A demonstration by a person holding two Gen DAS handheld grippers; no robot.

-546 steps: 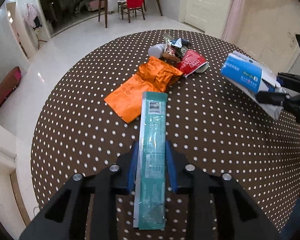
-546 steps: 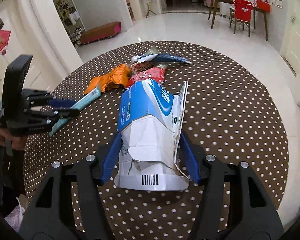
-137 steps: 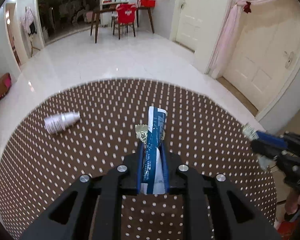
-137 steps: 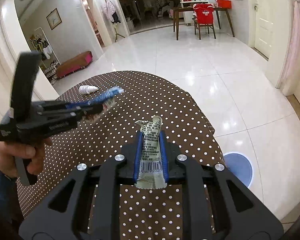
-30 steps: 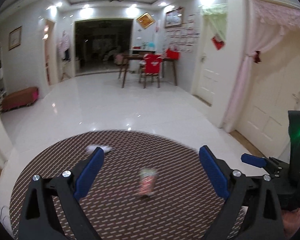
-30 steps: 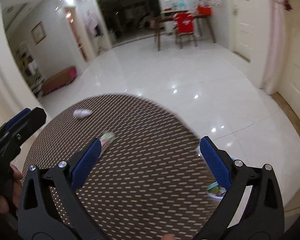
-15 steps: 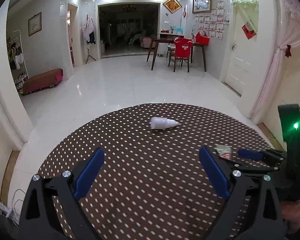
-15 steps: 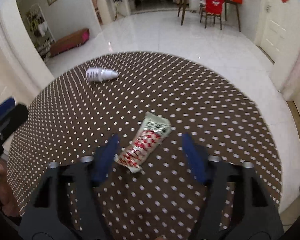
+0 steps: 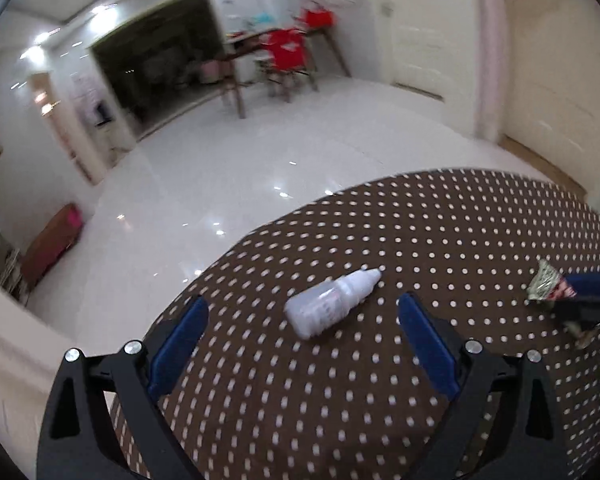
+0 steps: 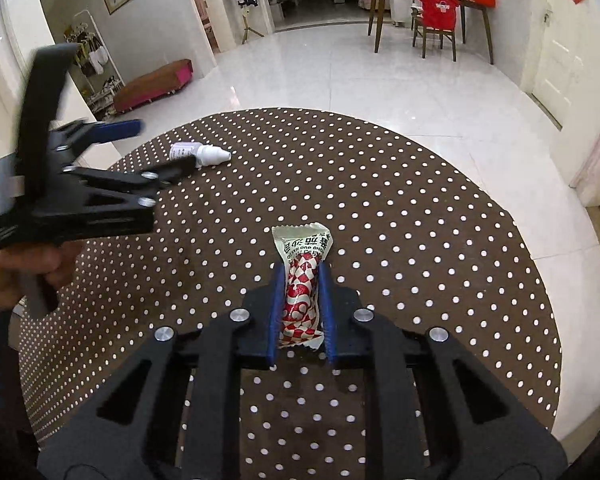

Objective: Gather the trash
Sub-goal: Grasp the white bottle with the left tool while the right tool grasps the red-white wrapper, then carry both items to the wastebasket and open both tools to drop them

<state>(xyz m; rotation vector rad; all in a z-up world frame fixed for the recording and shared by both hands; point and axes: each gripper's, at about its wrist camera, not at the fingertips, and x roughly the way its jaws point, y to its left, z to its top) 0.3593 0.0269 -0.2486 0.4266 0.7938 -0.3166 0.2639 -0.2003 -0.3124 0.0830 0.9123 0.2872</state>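
A small white dropper bottle (image 9: 332, 303) lies on its side on the brown polka-dot table (image 9: 440, 240). My left gripper (image 9: 302, 320) is open, its jaws on either side of the bottle, just short of it. The bottle also shows in the right wrist view (image 10: 200, 154), with the left gripper (image 10: 156, 152) beside it. My right gripper (image 10: 302, 280) is shut on a red-and-white checked snack wrapper (image 10: 303, 276). In the left wrist view the wrapper (image 9: 548, 286) and right gripper show at the right edge.
The round table's far edge (image 10: 300, 111) drops to a glossy white floor. A wooden table with a red chair (image 10: 436, 20) stands far back, a low brown bench (image 10: 156, 84) at the left.
My right gripper has closed on the snack wrapper. My left gripper has moved forward and down to the dropper bottle, still open.
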